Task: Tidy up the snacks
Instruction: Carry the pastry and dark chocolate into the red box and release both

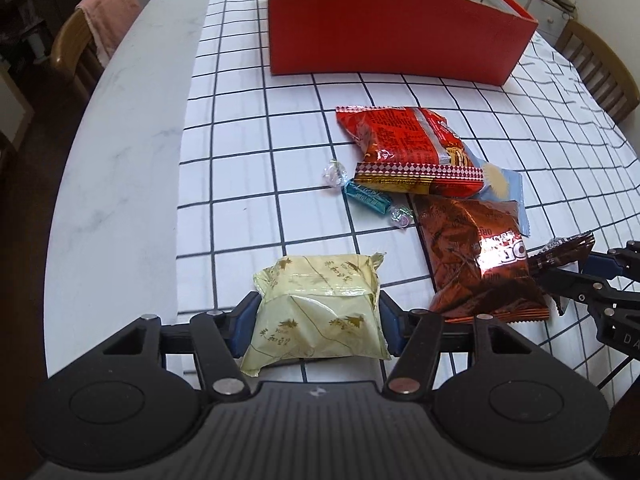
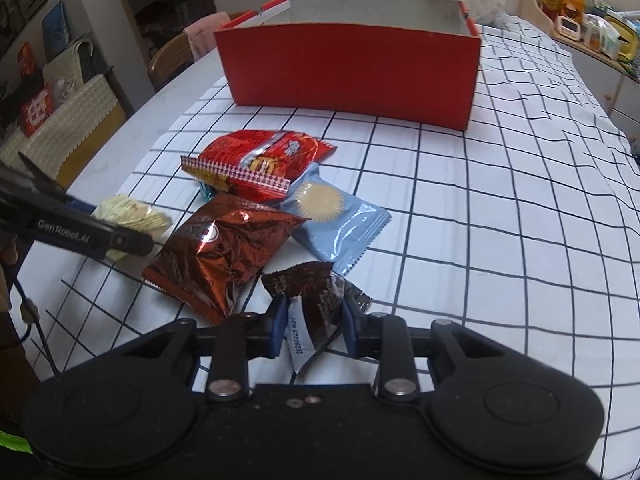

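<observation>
At the bottom centre of the left wrist view, the left hand-held gripper (image 1: 318, 320) is clenched on a pale yellow snack packet (image 1: 320, 312). The right hand-held gripper (image 2: 314, 320) pinches a dark brown wrapper (image 2: 320, 300) low in its own view. Only the left view shows the blue twist candy (image 1: 368, 199); only the right shows the red box (image 2: 352, 76) open, its floor hidden, perhaps empty. The brown foil bag (image 2: 228, 248) lies mid-table (image 2: 500, 220).

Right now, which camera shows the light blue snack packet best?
The right wrist view: the light blue packet lies mostly uncovered there, showing its round cookie picture. In the left wrist view, only a strip peeks out between the red bag and the brown bag.
</observation>
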